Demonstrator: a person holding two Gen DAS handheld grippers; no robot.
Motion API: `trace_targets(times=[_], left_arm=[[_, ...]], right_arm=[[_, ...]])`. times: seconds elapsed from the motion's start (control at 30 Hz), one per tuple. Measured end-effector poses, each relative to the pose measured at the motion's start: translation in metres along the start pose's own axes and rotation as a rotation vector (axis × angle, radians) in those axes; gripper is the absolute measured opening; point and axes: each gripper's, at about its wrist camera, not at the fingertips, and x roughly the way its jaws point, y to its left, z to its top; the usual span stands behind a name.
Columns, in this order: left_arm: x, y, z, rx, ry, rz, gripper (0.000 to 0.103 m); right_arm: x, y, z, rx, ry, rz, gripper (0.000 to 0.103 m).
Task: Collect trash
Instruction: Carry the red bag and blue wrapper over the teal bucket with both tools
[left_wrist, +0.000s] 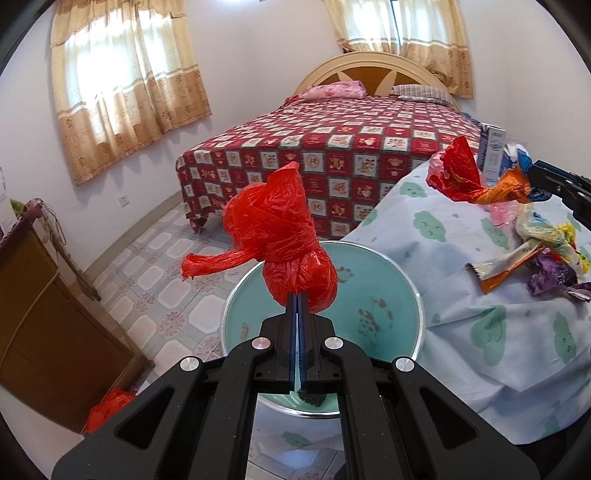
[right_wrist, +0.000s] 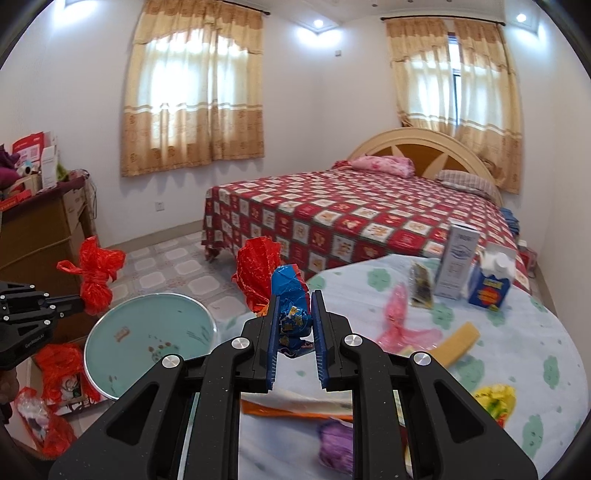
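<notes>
Trash in two held pieces and a scatter on the cloth-covered desk (right_wrist: 461, 387). One knotted red plastic bag (left_wrist: 284, 236) is pinched at its lower end by the left hand-held gripper (left_wrist: 297, 306), whose jaws are clenched fully together on the film; the bag stands roughly upright, long axis near vertical, with one twisted handle pointing left in the left wrist view. It hangs over the round glass side table (left_wrist: 391, 291), just off the desk's left edge. One crumpled blue snack wrapper (right_wrist: 293, 314), joined to a red and orange foil part (right_wrist: 256, 273), is gripped between the blue pads of the right hand-held gripper (right_wrist: 294, 332), jaws closed narrowly on it; its long axis runs away from the camera and slightly left, the red end farthest out, above the desk's left edge. Loose on the desk: one pink plastic scrap (right_wrist: 399, 321) near the middle, one tan bar-shaped piece (right_wrist: 460, 343) to its right, one yellow wrapper (right_wrist: 493, 398) toward the right edge, one purple wrapper (right_wrist: 336, 443) and one orange-edged packet (right_wrist: 295, 410) near the front edge, the latter two blurred. Two cartons stand upright near the far edge: one tall white box (right_wrist: 456, 258) and one blue carton (right_wrist: 489, 280) just beside it; a small dark packet (right_wrist: 421, 284) lies to their left. One open cardboard box (right_wrist: 55, 376) on the floor (right_wrist: 166, 273) holds further red bags; their count cannot be told. One bed (right_wrist: 351, 221) lies behind.
</notes>
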Motion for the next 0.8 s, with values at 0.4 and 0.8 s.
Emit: trace_targets(times=[0.4,0.8], left_arm=[[0.000,0.022,0.000,-0.034,-0.001,0.039,0.001],[0.003,0.029,-0.001,-0.044,0.009,0.047,0.001]], right_arm=[[0.021,0.031,0.002,-0.042,0.011,0.066,0.017],[0.033,0.050,0.001,-0.079,0.029,0.097,0.017]])
